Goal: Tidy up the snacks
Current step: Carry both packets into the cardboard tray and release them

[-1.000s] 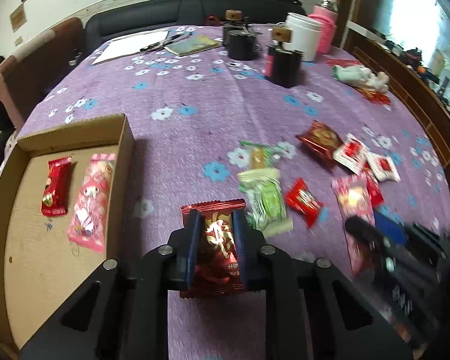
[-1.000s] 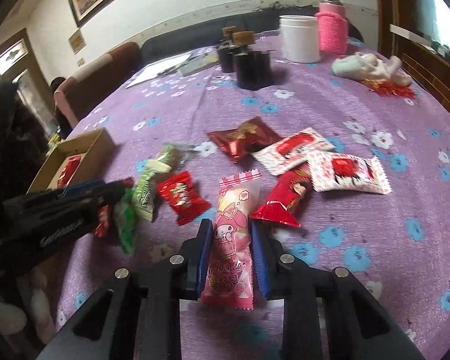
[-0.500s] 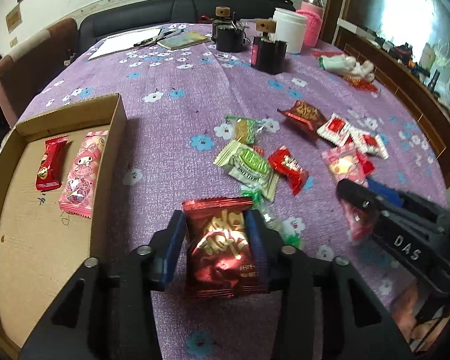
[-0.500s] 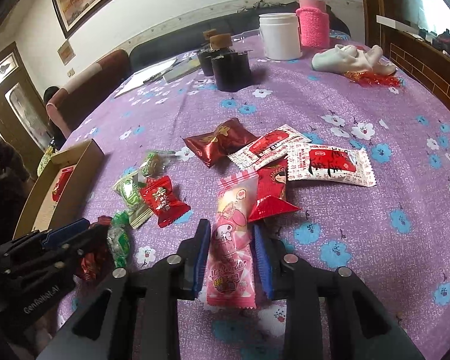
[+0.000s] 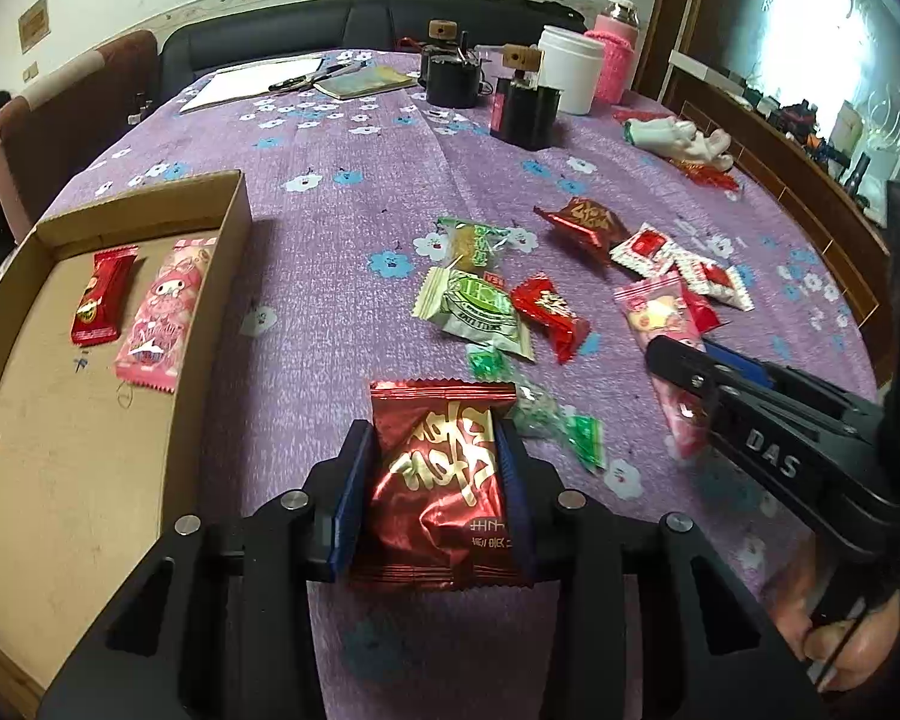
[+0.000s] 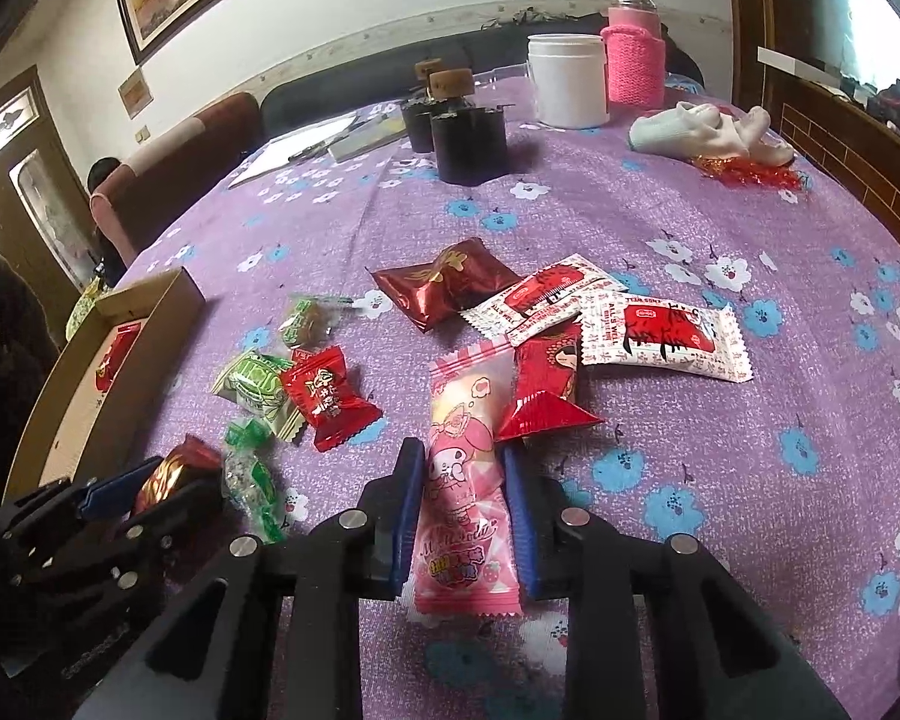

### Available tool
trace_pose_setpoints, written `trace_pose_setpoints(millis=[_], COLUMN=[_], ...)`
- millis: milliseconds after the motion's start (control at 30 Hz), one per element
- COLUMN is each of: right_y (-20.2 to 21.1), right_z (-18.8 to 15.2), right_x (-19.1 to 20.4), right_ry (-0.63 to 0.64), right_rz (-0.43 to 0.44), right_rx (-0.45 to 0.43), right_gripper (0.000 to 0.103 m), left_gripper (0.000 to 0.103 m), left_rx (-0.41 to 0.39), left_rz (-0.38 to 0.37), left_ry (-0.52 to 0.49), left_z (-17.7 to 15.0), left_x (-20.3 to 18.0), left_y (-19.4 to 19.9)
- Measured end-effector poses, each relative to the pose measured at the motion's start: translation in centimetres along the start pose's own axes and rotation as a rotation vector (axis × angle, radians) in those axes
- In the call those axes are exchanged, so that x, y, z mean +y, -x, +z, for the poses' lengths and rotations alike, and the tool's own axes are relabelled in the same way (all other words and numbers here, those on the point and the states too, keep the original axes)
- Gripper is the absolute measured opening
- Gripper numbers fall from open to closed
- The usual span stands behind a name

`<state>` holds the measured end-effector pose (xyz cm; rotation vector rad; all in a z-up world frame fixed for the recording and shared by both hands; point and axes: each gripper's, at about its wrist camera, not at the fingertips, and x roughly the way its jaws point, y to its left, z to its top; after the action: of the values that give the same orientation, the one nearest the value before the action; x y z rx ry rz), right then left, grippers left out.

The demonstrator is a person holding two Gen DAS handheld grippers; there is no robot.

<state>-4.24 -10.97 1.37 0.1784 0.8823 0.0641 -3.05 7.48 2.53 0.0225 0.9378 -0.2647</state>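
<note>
Left wrist: foil snack between fingers (seemingly gripped).

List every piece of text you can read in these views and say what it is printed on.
"DAS": on the body of the right gripper, seen from the left wrist.
"ALL'S WELL": along the edge of the white-and-red packet.
Gold script on the dark red packet held by the left gripper: not readable to me.
Lettering on the pink packet held by the right gripper: too blurred.
Green packet, small red candy: too small.
</note>
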Motion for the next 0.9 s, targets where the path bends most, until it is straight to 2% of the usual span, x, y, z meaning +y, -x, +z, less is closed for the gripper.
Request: trace_pose_setpoints(millis=[200, 367, 733, 900], right_y=[0.6, 1.9, 4.9, 5.9], right_z=[0.0, -0.1, -0.2, 0.3], right_x=[-0.3, -0.2, 2.1, 4.1], right_ry=[-0.015, -0.016, 0.015, 0.047], right_rz=[-0.010, -0.022, 0.031, 0.070], right_rx=[-0.024, -0.084, -0.104, -0.103], right_gripper=[0.025, 0.025, 0.025, 0.024], left_gripper=[0.038, 0.038, 0.038, 0.038], left_rx=[-0.036, -0.076, -0.110, -0.141], left_rz=[-0.055, -0.087, -0.042, -0.027], left_ry=[0.046, 0.068, 0.122, 0.171], left_z=[-0.5, -0.9, -1.4, -1.2], left_x=[0.3, 1.0, 4.4, 7.5], left_y=[2.7, 5.5, 7.8, 9.7])
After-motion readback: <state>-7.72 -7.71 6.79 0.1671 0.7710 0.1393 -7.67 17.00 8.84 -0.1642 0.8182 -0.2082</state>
